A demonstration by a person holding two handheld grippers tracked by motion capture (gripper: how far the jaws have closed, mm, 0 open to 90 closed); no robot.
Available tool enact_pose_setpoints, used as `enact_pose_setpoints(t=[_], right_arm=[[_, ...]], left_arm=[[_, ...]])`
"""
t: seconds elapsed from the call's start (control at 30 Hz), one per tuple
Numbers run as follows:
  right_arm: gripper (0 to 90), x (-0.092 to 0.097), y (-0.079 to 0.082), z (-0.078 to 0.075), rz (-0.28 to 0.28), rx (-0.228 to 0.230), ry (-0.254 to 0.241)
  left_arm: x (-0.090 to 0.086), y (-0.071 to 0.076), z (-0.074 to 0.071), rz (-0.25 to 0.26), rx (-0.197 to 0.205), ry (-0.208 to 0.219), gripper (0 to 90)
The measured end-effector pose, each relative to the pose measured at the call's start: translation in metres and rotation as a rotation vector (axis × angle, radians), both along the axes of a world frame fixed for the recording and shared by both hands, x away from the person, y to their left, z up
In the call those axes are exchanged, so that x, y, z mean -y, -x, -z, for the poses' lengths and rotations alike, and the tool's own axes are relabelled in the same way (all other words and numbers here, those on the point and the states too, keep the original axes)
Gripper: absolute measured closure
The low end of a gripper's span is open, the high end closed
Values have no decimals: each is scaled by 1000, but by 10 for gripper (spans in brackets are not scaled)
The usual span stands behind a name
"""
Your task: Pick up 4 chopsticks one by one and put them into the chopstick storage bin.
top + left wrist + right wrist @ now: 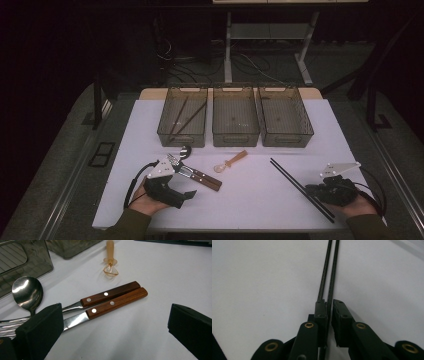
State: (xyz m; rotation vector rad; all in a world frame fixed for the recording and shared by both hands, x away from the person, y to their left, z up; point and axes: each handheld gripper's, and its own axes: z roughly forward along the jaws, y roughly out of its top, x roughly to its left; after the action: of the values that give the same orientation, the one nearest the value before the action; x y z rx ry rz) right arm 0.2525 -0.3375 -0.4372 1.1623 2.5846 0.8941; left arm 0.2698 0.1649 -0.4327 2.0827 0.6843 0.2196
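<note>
right hand-held gripper [329, 307]: clenched on black chopsticks [328, 272] lying on table [250, 200] | left hand-held gripper [112, 327]: released, jaws wide beside wooden-handled cutlery [115, 298]

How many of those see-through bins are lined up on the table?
3, side by side along the far edge of the table: the left bin holds brown chopsticks, the middle bin and the right bin look nearly empty.
</note>
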Motion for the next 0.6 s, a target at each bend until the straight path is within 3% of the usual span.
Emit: enact_pose_setpoints(t=[0.6], right_arm=[[851, -3, 0, 1, 5, 21, 62]], left_arm=[[1, 0, 1, 5, -2, -7, 0]])
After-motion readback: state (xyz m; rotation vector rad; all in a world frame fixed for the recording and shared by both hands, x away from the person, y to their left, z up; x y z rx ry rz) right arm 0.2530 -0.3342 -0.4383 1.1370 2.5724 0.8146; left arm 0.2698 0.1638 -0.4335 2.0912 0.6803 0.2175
